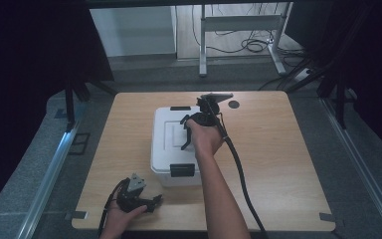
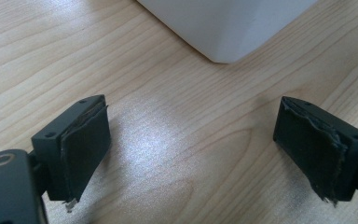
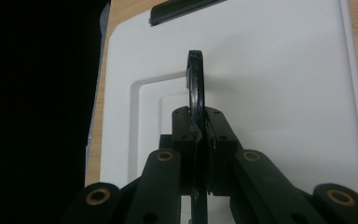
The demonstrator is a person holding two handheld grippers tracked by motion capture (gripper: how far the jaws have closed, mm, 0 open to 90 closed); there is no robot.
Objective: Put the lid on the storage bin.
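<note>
Tabletop (image 1: pixel 278 164) of pale wood, largest thing in the high view, spread wide under everything else; small dark round hole (image 1: pixel 234 104) near its far edge. White box (image 1: pixel 166 149) next in size, resting near the middle of the tabletop, lid on, black latch (image 1: pixel 182 170) on its near side and a second black latch (image 1: pixel 179 108) on its far side; same box seen in the right gripper view (image 3: pixel 284 70) with a raised rectangular outline moulded in its lid; one rounded white corner of it (image 2: pixel 233 32) seen in the left gripper view, sitting on the wood just beyond the open tongs. Black handle (image 3: pixel 196 88) on the lid, thin and curved, standing upright on edge over the lid's middle. Right tongs (image 3: pixel 200 140) pressed together on that handle, clamped on its lower part, directly above the box lid; in the high view, right hand and right tongs (image 1: pixel 191 130) over the right half of the lid, cable trailing back along the forearm toward the near edge. Left tongs (image 2: pixel 191 144) spread wide apart, nothing between them but bare wood, low over the tabletop; in the high view, left tongs (image 1: pixel 151 201) near the front-left of the tabletop, just beside the box's near-left corner, apart from it.
</note>
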